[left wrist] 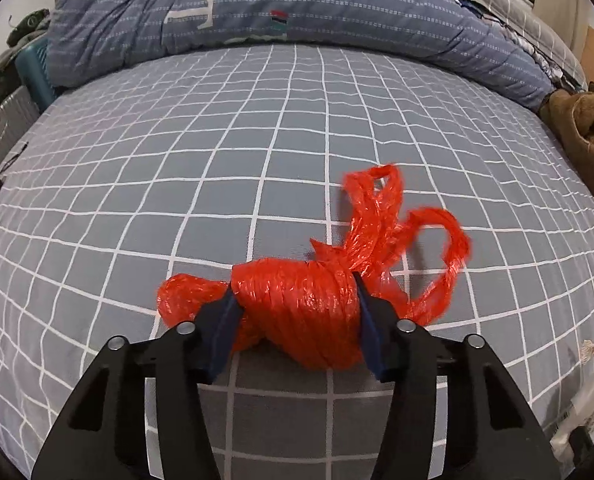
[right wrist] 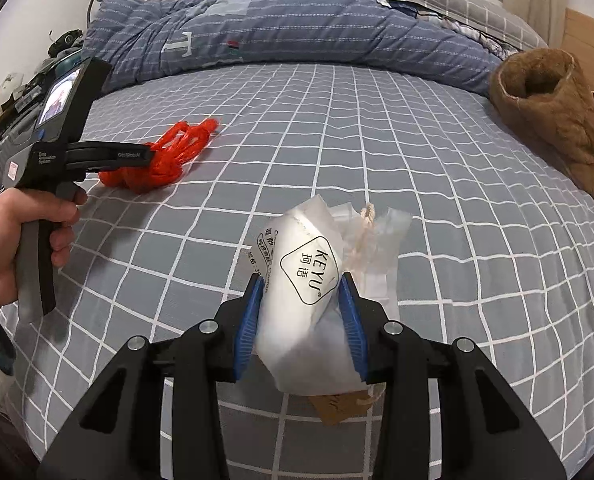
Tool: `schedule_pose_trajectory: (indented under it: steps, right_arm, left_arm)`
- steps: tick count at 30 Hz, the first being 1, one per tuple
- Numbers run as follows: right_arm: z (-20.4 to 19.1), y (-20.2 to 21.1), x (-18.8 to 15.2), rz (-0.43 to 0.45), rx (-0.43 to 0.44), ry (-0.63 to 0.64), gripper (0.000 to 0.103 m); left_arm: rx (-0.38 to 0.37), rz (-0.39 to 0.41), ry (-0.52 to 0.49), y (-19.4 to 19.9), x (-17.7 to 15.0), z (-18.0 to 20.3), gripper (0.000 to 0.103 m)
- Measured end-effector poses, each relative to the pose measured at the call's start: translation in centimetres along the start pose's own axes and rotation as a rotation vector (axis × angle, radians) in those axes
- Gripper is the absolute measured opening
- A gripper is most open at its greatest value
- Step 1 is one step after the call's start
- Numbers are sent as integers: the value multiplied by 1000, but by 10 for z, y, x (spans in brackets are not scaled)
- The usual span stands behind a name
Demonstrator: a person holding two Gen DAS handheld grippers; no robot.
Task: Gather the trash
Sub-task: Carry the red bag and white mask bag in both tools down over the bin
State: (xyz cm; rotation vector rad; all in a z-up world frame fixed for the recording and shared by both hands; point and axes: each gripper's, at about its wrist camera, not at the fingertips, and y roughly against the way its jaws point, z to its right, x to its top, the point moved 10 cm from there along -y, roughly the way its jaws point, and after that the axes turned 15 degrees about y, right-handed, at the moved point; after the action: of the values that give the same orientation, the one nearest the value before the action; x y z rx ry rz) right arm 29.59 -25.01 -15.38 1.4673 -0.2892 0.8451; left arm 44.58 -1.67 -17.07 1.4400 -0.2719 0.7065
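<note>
A crumpled red plastic bag [left wrist: 297, 308] lies on the grey checked bed sheet [left wrist: 177, 160], its loose handles trailing to the right. My left gripper [left wrist: 295, 288] is shut on the bag's knotted middle, with a blue pad pressed against each side. In the right wrist view the same bag [right wrist: 157, 168] sits at the left with the left gripper [right wrist: 149, 156] on it, held by a person's hand [right wrist: 1, 248]. My right gripper [right wrist: 302, 280] is shut on a white plastic wrapper [right wrist: 301, 312] printed with "KEYU". A brown paper tag [right wrist: 337, 408] on string hangs under it.
A folded blue striped quilt [right wrist: 297, 28] lies across the far end of the bed. A brown fleece garment [right wrist: 557, 120] rests at the right edge. Cluttered items [right wrist: 17, 92] stand beside the bed at the left. The white wrapper [left wrist: 593, 404] shows at the lower right.
</note>
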Motion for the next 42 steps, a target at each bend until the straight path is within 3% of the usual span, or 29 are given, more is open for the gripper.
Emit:
schedule_pose_trajectory:
  steps: [16,31,42]
  right_arm:
    - [-13,58,9,39,22,-41,37]
    - [-24,137,-13,78,15,-58,37]
    - [-49,182,-43,75,26,-68,37]
  left_arm:
    - [-6,51,-8,93,-11,-14,47]
    - [-44,41,53,197,-74,-42,47]
    - [-59,19,38,249,-132,-48,47]
